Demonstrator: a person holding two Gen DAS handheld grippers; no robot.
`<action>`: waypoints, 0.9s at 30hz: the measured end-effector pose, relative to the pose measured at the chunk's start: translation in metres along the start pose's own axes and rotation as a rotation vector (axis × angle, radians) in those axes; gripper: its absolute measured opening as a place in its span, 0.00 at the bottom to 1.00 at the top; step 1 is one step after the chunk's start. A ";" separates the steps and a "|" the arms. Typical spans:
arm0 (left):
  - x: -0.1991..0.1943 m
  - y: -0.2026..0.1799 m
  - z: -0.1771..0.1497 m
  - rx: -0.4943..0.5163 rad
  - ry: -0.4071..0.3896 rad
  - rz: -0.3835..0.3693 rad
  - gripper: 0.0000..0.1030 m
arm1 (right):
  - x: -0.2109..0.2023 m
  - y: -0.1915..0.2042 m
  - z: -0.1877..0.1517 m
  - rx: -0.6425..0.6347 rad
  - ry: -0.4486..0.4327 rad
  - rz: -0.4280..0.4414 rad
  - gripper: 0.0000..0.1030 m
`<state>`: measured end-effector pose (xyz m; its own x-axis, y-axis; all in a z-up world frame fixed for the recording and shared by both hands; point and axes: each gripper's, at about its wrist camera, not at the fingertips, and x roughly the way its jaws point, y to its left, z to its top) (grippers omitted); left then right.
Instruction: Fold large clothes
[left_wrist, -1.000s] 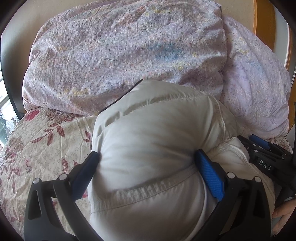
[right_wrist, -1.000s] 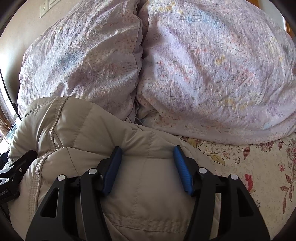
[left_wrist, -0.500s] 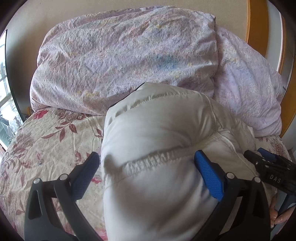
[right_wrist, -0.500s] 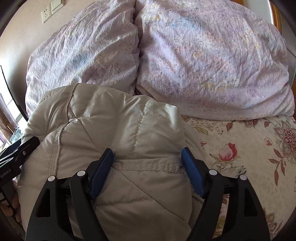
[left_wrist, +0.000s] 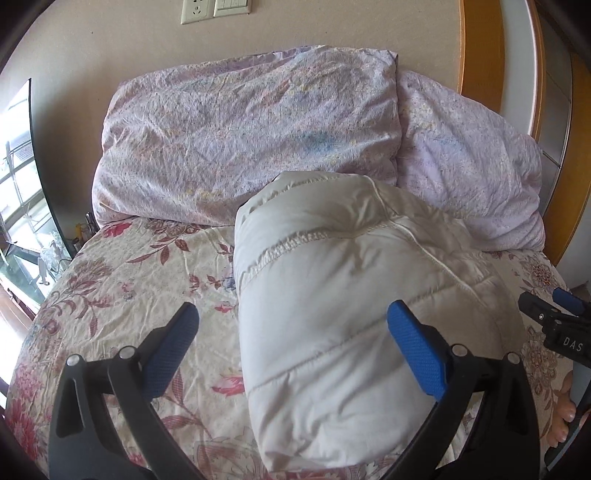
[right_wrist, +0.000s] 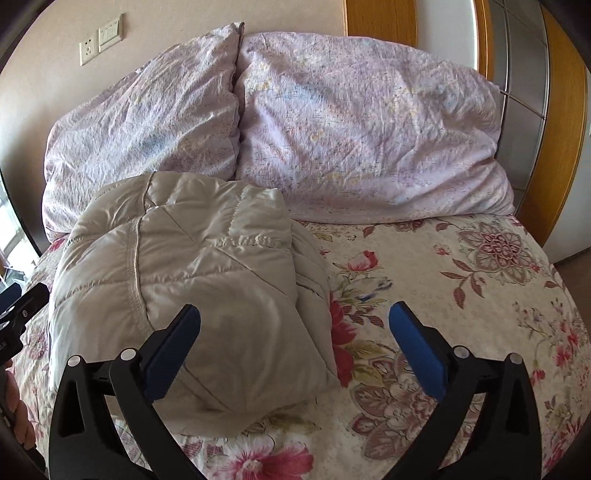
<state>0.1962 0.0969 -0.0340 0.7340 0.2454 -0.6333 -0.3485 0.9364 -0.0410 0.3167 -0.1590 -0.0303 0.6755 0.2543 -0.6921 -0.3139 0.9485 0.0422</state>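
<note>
— Where is the jacket?

— The cream quilted jacket (left_wrist: 354, 302) lies folded into a thick bundle on the bed (left_wrist: 122, 280), on the flowered sheet, with its far end touching the two lilac pillows (right_wrist: 332, 125) at the head edge. In the right wrist view it sits toward the left side of the bed (right_wrist: 480, 295), and the sheet to its right is bare.

— And the left gripper?

— The left gripper (left_wrist: 291, 325) has its jaws spread wide and grasps nothing. One blue finger is over the sheet beside the bundle's left edge; the other is in front of the bundle's near right part. Whether that finger touches the fabric I cannot tell.

— The right one?

— The right gripper (right_wrist: 293, 323) is released too, jaws wide apart. Its left finger is in front of the jacket's (right_wrist: 192, 295) near end, its right finger over the flowered sheet, apart from the jacket.

— Anything else in view?

— A wall socket and switch (left_wrist: 214, 9) above the pillows, and a wooden headboard panel (right_wrist: 380, 16) behind them.
</note>
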 end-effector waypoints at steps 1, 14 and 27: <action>-0.005 0.000 -0.004 0.001 0.003 -0.002 0.98 | -0.007 0.000 -0.002 -0.004 -0.009 0.010 0.99; -0.085 0.002 -0.067 -0.011 0.025 -0.025 0.98 | -0.089 0.004 -0.044 -0.031 0.014 0.114 0.99; -0.101 -0.008 -0.083 -0.014 0.109 -0.103 0.98 | -0.112 0.010 -0.071 -0.049 0.062 0.136 0.99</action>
<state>0.0768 0.0434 -0.0344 0.6987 0.1190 -0.7054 -0.2832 0.9515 -0.1200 0.1907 -0.1909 -0.0033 0.5826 0.3664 -0.7255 -0.4328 0.8954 0.1046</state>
